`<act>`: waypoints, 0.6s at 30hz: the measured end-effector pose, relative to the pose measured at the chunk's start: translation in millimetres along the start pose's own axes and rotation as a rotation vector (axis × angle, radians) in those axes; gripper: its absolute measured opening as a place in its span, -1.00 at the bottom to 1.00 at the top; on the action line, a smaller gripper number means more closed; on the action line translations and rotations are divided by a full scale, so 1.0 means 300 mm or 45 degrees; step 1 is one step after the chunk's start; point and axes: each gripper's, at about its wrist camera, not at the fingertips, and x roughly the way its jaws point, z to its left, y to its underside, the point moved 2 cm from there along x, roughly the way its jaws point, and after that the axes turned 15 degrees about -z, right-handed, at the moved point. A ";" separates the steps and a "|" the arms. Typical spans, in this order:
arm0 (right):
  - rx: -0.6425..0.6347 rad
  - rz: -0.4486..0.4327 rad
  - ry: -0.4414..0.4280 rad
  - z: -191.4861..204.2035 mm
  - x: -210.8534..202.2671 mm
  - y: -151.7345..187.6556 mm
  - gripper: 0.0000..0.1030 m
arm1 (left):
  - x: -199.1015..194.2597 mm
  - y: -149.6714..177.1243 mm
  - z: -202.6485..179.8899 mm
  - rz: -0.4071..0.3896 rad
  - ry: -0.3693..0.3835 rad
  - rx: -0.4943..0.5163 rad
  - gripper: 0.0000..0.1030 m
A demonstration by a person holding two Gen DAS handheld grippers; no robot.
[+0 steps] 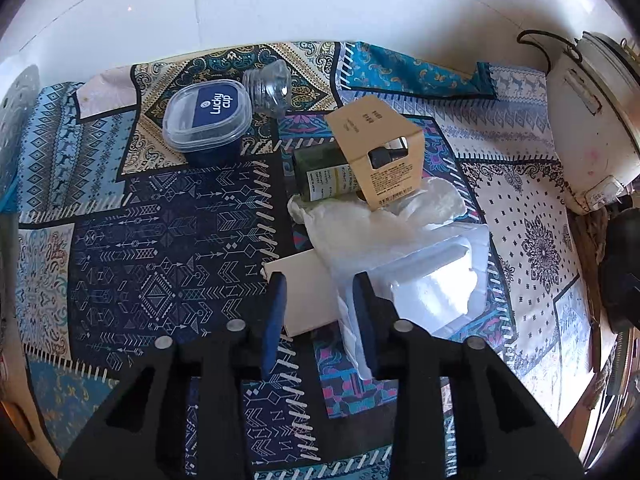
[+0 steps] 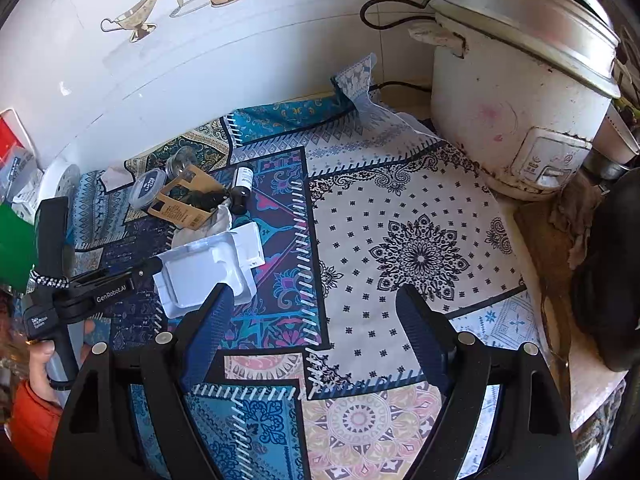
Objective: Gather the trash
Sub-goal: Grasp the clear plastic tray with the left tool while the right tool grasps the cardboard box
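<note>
A pile of trash lies on the patterned cloth: a clear plastic blister tray (image 1: 432, 284) (image 2: 204, 272), a white flat box (image 1: 304, 288), crumpled white tissue (image 1: 380, 212), a tan cardboard package (image 1: 380, 152) over a dark green bottle (image 1: 320, 172), a "Lucky cup" tub (image 1: 208, 114) and a clear jar (image 1: 270, 86). My left gripper (image 1: 320, 296) is partly open, its fingers astride the near edge of the white box and the tray's corner. My right gripper (image 2: 316, 304) is open and empty above the cloth, right of the tray. The left gripper's body (image 2: 92, 292) shows in the right wrist view.
A white rice cooker (image 2: 516, 100) (image 1: 588, 120) with a black cord stands at the back right. A white tiled wall (image 1: 280, 0) runs behind the table. A black film canister (image 2: 242, 188) lies by the pile. A dark object (image 2: 616, 272) sits at the right edge.
</note>
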 end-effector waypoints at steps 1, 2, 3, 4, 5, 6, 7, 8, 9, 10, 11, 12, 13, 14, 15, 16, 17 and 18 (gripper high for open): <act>0.007 0.005 -0.005 0.007 0.013 0.002 0.57 | 0.009 -0.001 0.000 -0.002 0.009 -0.001 -0.45; 0.009 0.012 -0.008 0.015 0.027 0.003 0.57 | 0.018 -0.003 0.001 -0.006 0.019 -0.005 -0.47; 0.007 0.020 -0.010 0.024 0.041 0.003 0.57 | 0.025 -0.003 0.002 -0.006 0.025 -0.010 -0.56; 0.004 0.027 -0.012 0.034 0.054 0.005 0.57 | 0.033 -0.003 0.000 -0.001 0.037 -0.017 -0.62; 0.001 0.033 -0.017 0.045 0.066 0.007 0.57 | 0.042 -0.003 0.002 0.002 0.055 -0.029 -0.79; -0.004 0.039 -0.025 0.056 0.077 0.008 0.57 | 0.049 -0.003 0.002 0.002 0.072 -0.042 -0.92; -0.011 0.046 -0.035 0.069 0.088 0.009 0.57 | 0.054 -0.001 0.005 0.001 0.088 -0.052 -0.97; -0.020 0.049 -0.045 0.082 0.096 0.008 0.57 | 0.056 0.000 0.005 -0.001 0.104 -0.058 -1.00; -0.032 0.052 -0.056 0.098 0.104 0.007 0.57 | 0.054 -0.001 0.004 -0.005 0.112 -0.057 -1.00; -0.043 0.054 -0.067 0.114 0.112 0.004 0.57 | 0.045 -0.003 0.005 -0.016 0.114 -0.054 -1.00; -0.055 0.056 -0.079 0.130 0.120 -0.002 0.57 | 0.030 -0.006 0.010 -0.031 0.112 -0.056 -1.00; -0.066 0.059 -0.092 0.149 0.129 -0.010 0.57 | 0.015 -0.010 0.017 -0.042 0.110 -0.064 -1.00; -0.075 0.060 -0.105 0.165 0.139 -0.016 0.57 | -0.007 -0.012 0.029 -0.056 0.110 -0.080 -1.00; -0.085 0.060 -0.117 0.185 0.149 -0.025 0.57 | -0.031 -0.016 0.044 -0.070 0.108 -0.101 -1.00; -0.095 0.061 -0.127 0.203 0.159 -0.031 0.57 | -0.054 -0.018 0.060 -0.085 0.100 -0.117 -1.00; -0.105 0.064 -0.140 0.223 0.170 -0.040 0.57 | -0.076 -0.020 0.078 -0.098 0.086 -0.127 -1.00; -0.112 0.064 -0.155 0.244 0.180 -0.048 0.57 | -0.098 -0.022 0.097 -0.109 0.065 -0.134 -1.00; -0.118 0.063 -0.170 0.266 0.191 -0.058 0.57 | -0.121 -0.022 0.118 -0.122 0.041 -0.139 -1.00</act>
